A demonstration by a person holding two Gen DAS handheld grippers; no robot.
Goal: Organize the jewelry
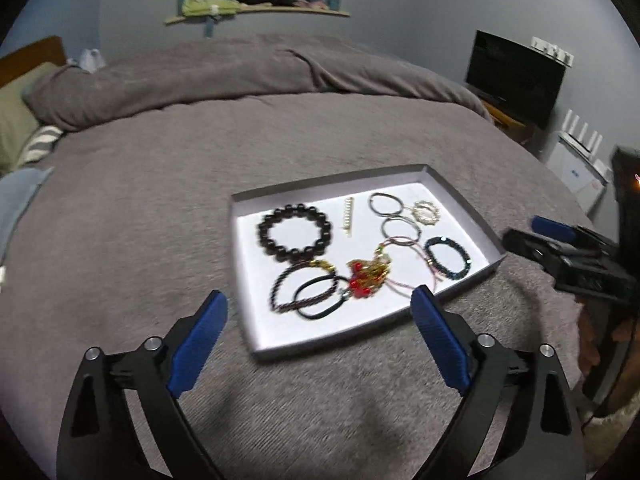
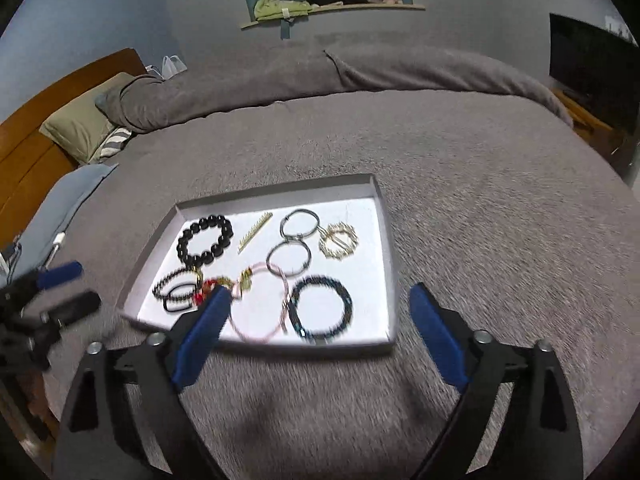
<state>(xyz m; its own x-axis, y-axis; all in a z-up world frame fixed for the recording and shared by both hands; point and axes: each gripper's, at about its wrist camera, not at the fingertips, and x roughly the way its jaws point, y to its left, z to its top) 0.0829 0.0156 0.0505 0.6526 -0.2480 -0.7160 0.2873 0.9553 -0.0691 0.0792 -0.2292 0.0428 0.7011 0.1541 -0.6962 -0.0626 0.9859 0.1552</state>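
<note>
Nearest the tray, our left gripper hangs with jaws wide apart and nothing between them, one blue pad overlapping the tray's near edge. Our right gripper is spread just as wide and empty, its left pad hiding part of the red-and-gold tangle. Motion blur softens the jewelry, so we cannot make out clasps or fine links. Inside the tray lie a black bead bracelet, a hair tie overlapping a braided cord, a pink cord loop, a dark bracelet, two thin rings, a gold ring and a small comb. Around the tray spreads the grey blanket; beyond it, pillows, a headboard, a cluttered shelf and a black screen.
</note>
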